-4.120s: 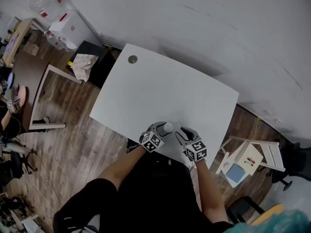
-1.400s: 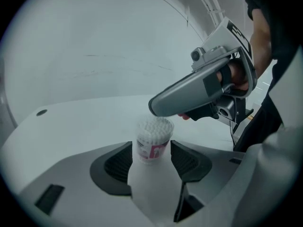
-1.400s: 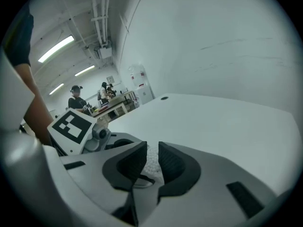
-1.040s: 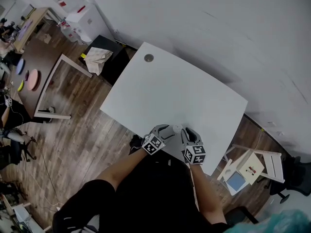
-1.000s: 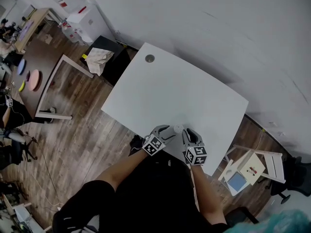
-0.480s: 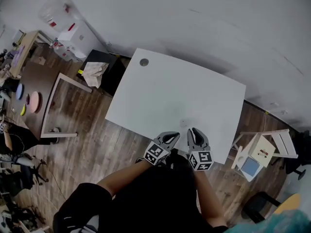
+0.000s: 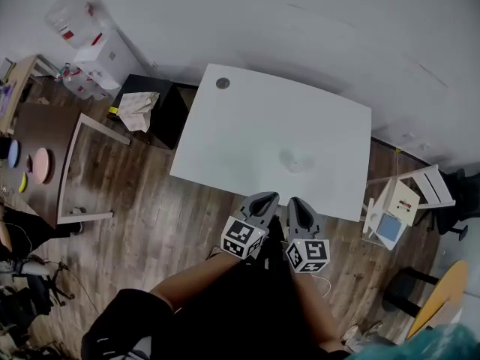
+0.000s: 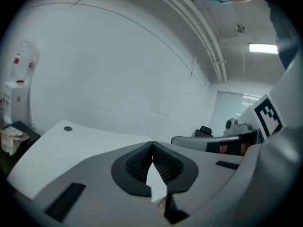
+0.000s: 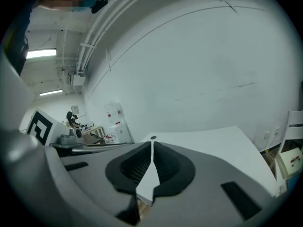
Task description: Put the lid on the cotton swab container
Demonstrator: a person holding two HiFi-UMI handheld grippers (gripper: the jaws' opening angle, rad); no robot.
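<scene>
The cotton swab container (image 7: 296, 160), small, round and pale, stands alone on the white table (image 7: 247, 126) near its front edge; the head view is too blurred to show how its lid sits. Both grippers are drawn back off the table, over the floor in front of the person. My left gripper (image 7: 265, 198) is shut, its ribbed pads meeting with nothing between them (image 8: 151, 148). My right gripper (image 7: 297, 203) has just been closing and is also shut and empty (image 9: 151, 148). Neither gripper view shows the container.
A round cable hole (image 7: 223, 83) marks the table's far left corner. A black cabinet (image 7: 150, 100) with a crumpled cloth stands left of the table. A white stool (image 7: 405, 201) stands at the right. A wooden frame (image 7: 79, 167) lies on the floor at left.
Both grippers have let go of the container, lifted and pulled back toward the person, off the table. Their jaws have closed. The container stays on the table.
</scene>
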